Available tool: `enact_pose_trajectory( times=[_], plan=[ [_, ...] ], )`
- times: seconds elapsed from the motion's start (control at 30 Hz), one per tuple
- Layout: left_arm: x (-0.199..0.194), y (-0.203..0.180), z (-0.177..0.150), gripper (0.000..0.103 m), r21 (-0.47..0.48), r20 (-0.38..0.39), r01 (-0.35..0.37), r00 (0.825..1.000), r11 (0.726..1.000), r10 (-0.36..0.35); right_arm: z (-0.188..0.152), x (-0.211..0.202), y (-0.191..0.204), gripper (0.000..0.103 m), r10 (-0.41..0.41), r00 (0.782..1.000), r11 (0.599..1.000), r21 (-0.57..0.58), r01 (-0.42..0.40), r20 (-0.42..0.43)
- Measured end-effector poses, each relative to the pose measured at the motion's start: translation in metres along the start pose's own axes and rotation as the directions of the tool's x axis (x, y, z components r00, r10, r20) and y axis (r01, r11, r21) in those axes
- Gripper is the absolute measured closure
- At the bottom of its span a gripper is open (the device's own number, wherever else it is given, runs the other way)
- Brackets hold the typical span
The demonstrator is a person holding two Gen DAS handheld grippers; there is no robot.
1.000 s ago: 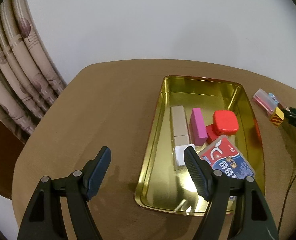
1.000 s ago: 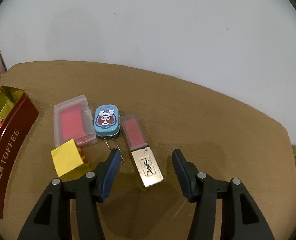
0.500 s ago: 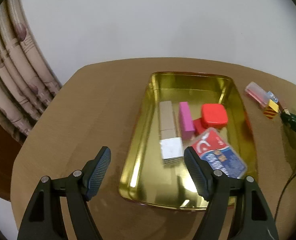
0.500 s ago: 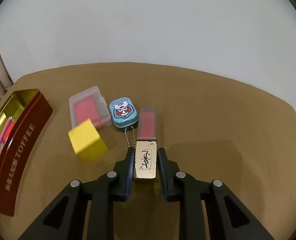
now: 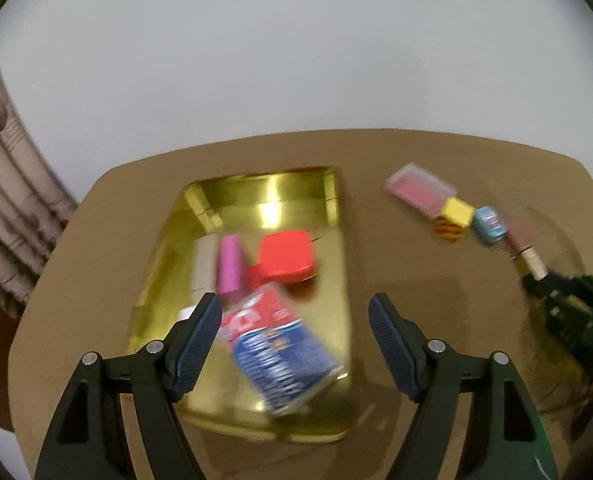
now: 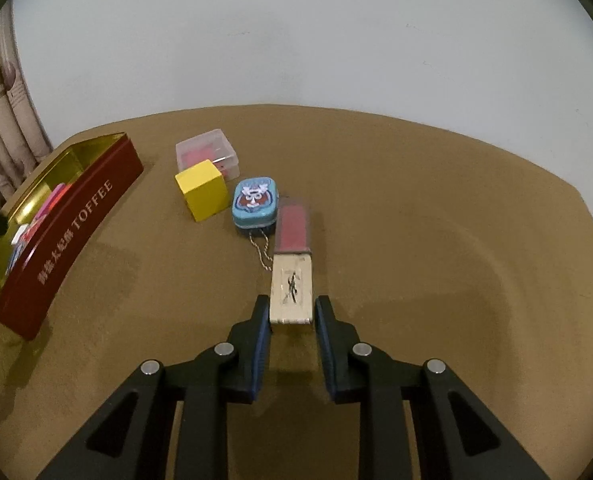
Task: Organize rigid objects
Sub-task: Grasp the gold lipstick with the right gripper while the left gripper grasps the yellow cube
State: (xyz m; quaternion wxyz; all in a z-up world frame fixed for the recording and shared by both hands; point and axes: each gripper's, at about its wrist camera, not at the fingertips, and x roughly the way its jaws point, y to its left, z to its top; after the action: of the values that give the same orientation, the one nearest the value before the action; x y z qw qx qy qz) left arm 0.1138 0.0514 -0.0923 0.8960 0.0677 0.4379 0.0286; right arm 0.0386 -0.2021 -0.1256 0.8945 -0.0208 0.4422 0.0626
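Gold-capped lip gloss tube w/ red clear body (image 6: 291,264) was pinched at its cap end by the right gripper (image 6: 292,318), pads pressed on both cap sides; black logo on the cap, too smeared to read. Tube pointed away from the cam, over the brown table (image 6: 436,220) to the right of the other loose items; contact w/ the surface can't be told.

Dark red rectangular tin w/ gold interior (image 6: 72,216) sat at far left, side marked "TOFFEE" plus a line of Chinese chars. Inside per left cam: pink block (image 5: 230,266), red square case (image 5: 286,258), blue/red printed card box (image 5: 280,344), text blurred.

Loose on the table, betw tin and tube: clear plastic box w/ red insert (image 6: 207,153), yellow cube (image 6: 202,194) touching it, small teal tin w/ cartoon face (image 6: 255,201) w/ ball chain (image 6: 261,250) running beside the tube.

Left gripper (image 5: 295,320) hung over the tin's near right edge, fingers spread wide, nothing betw them. Left view motion-blurred.
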Motion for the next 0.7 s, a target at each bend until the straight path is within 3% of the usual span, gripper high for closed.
enact_pose_trajectory(
  times=[0.2, 0.43, 0.7],
  plan=[
    [0.016, -0.034, 0.02, 0.03, 0.029, -0.002, 0.042, 0.999, 0.999, -0.042, 0.014, 0.025, -0.011, 0.08, 0.004, 1.0, 1.0, 0.023, -0.004, 0.006],
    [0.042, -0.059, 0.026, 0.03, 0.051, -0.055, 0.086, 0.995, 0.995, -0.083, 0.006, 0.012, -0.017, 0.082, -0.049, 0.999, 0.998, 0.042, 0.048, 0.015],
    [0.072, -0.088, 0.032, 0.031, 0.022, -0.125, 0.209, 0.971, 0.978, -0.205, 0.0, 0.004, -0.03, 0.082, -0.052, 0.999, 0.996, 0.079, 0.05, 0.016]
  ],
)
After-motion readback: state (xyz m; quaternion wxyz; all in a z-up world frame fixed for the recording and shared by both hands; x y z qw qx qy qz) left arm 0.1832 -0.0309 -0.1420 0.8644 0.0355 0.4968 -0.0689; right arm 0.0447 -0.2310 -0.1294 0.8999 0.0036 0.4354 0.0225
